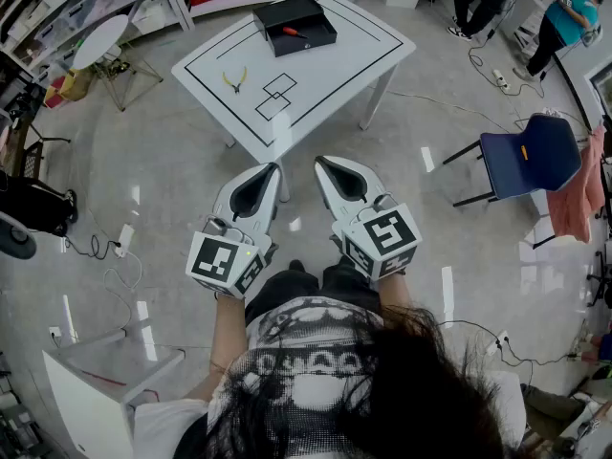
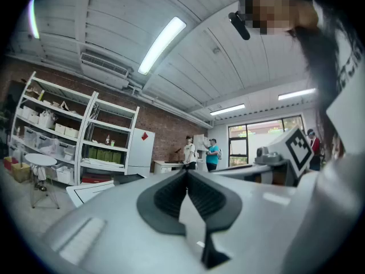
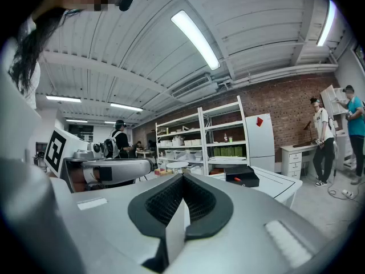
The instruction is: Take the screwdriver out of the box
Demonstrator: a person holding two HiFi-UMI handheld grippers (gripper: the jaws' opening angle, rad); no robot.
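Screwdriver (image 1: 292, 32), slim, red-handled, inside rectangular black box (image 1: 277, 12)

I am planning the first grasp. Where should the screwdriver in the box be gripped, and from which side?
Probably the screwdriver by its red handle, from above. It lies flat in the open box, so the walls bar a level approach, and the handle looks like its thickest part.

No text can be read (the red sign (image 3: 260, 121) on the white cabinet (image 3: 260, 147) is too small).
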